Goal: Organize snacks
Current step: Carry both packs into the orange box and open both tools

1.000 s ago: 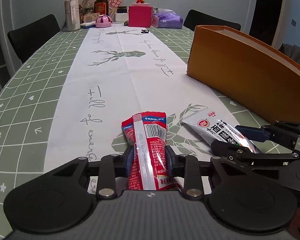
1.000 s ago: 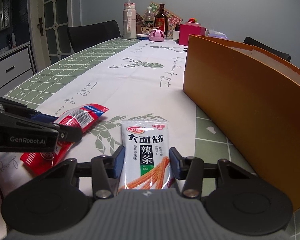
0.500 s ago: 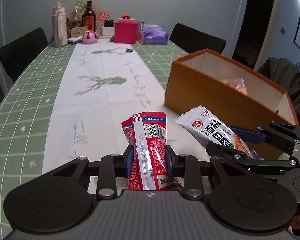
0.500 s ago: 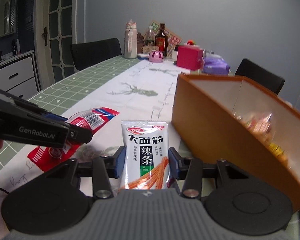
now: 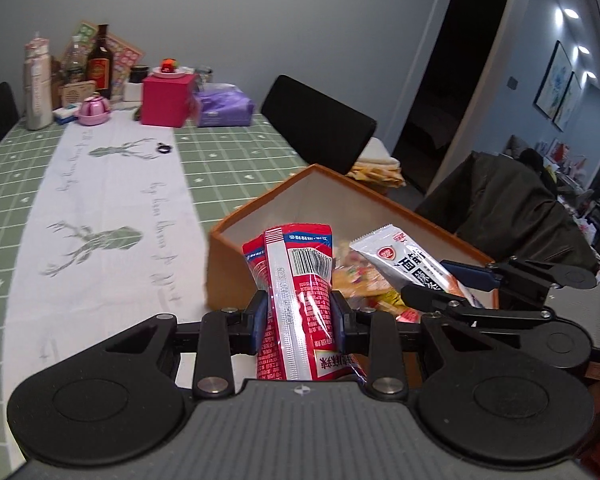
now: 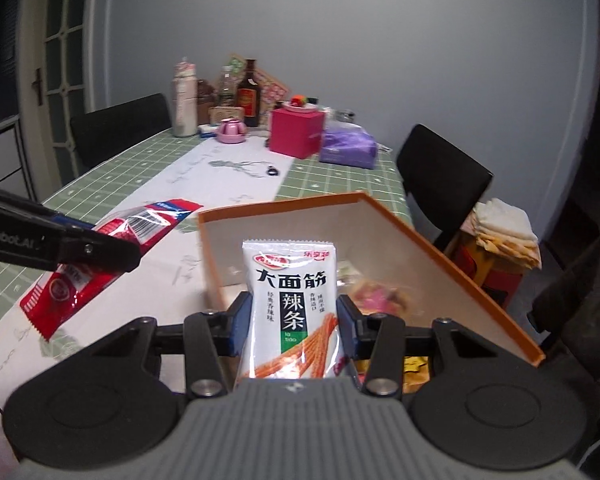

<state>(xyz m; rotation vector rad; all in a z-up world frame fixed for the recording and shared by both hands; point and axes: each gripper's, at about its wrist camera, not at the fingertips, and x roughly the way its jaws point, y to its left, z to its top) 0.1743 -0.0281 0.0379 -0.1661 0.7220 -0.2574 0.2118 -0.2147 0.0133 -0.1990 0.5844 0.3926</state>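
At the bottom centre of the frame, the right gripper (image 6: 291, 322) clamps a white foil snack packet with black Chinese lettering (image 6: 291, 304) between its blue pads. Just behind the packet sits an open orange cardboard box with a pale inside (image 6: 428, 248), holding assorted wrapped snacks (image 6: 376, 294). At middle left, the black left gripper (image 6: 100, 252) pinches a shiny red snack packet (image 6: 80, 280) above the green checked tablecloth with a white runner (image 6: 228, 180).

A red snack packet (image 5: 300, 280) and a white snack packet (image 6: 292, 292) hang lifted above the open orange box (image 6: 440, 256), which holds more snacks.
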